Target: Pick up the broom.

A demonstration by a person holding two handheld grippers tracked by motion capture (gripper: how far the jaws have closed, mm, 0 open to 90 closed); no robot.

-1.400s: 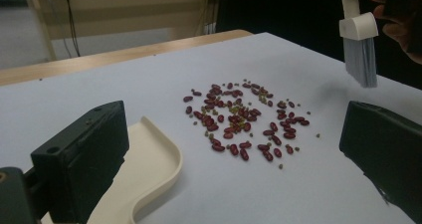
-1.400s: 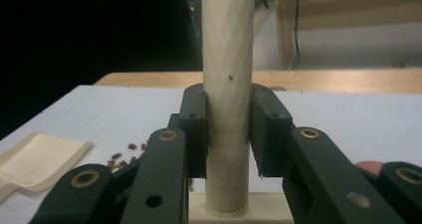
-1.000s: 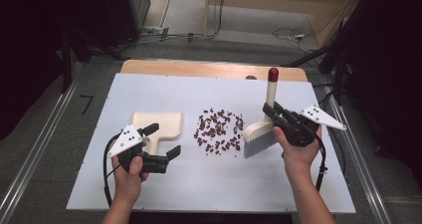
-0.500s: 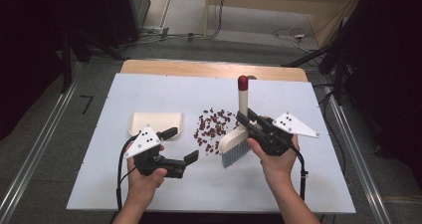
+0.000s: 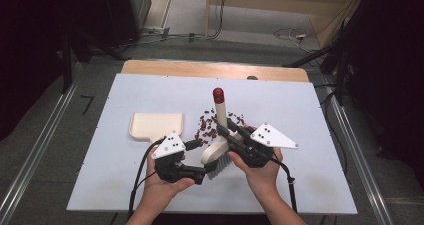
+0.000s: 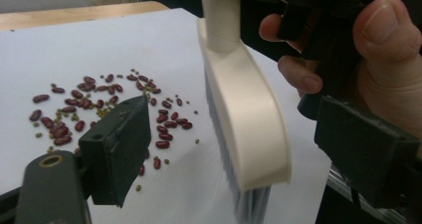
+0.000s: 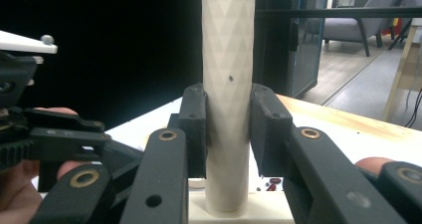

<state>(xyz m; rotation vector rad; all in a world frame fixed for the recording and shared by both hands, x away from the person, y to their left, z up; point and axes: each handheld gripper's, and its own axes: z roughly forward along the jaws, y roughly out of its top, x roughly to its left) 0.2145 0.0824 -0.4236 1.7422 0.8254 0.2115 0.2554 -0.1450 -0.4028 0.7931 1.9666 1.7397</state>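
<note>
Toward the left of the desk we have the cream dustpan (image 5: 156, 125) lying flat, its open mouth facing the desk's right edge and the beans. Just in front of it, near the front edge, our left gripper (image 5: 199, 160) is released and grasps nothing: in the left gripper view (image 6: 239, 149) its jaws stand wide apart with the brush head between them but touching neither.

In the middle of the desk lies the scatter of red beans (image 5: 207, 127), mixed with small green ones, as the left gripper view (image 6: 99, 109) shows. They sit just right of the dustpan, apart from it.

Right of the beans we hold the brush (image 5: 218, 145) with our right gripper (image 5: 230, 133), clenched on the handle; the right gripper view (image 7: 228, 129) shows both pads pressed against the patterned shaft (image 7: 227, 59). The bristles (image 6: 249, 204) appear to hover just above the desk, near its front.

To sweep well, we judge the brush should start on the far right of the whole scatter, bristles touching the desk, and draw leftward in short low strokes. Our free left gripper could steady the dustpan so it does not slide.
</note>
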